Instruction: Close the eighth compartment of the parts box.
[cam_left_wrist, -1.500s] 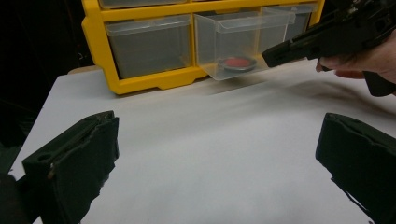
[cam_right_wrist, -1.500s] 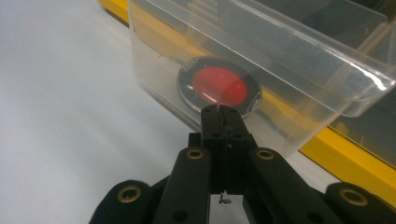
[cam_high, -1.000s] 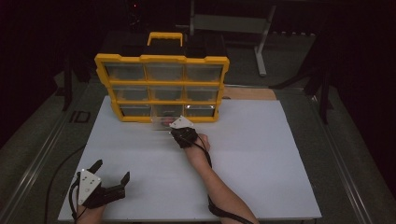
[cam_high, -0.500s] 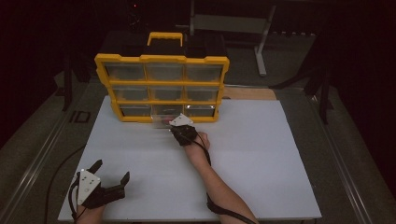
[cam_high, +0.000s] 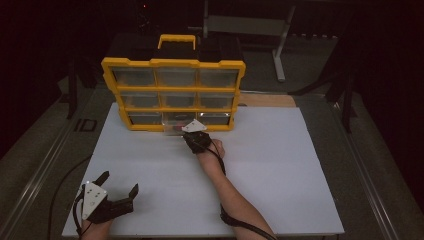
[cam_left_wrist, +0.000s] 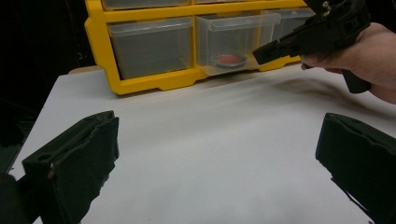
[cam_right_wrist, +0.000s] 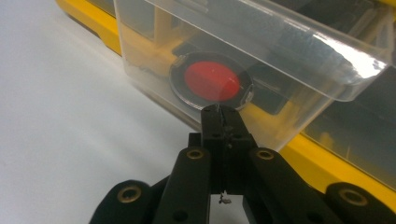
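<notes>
The right gripper (cam_right_wrist: 223, 110) had its fingers (cam_right_wrist: 212, 122) pressed together with nothing between them, their tips at the front wall of a clear drawer (cam_right_wrist: 261, 56) that stuck partly out of the bottom row of the yellow organizer (cam_high: 172, 64). Inside the drawer, just beyond that wall, lay a red disc (cam_right_wrist: 211, 82) in a dark ring. In the left gripper view the right gripper (cam_left_wrist: 261, 50) met the drawer's (cam_left_wrist: 233, 42) right front corner. The left gripper (cam_high: 118, 184) sat well apart at the near left of the white tabletop (cam_high: 280, 165), fingers (cam_left_wrist: 74, 163) wide apart and empty. The drawer's wall stood between the fingertips and the disc (cam_left_wrist: 228, 60).
</notes>
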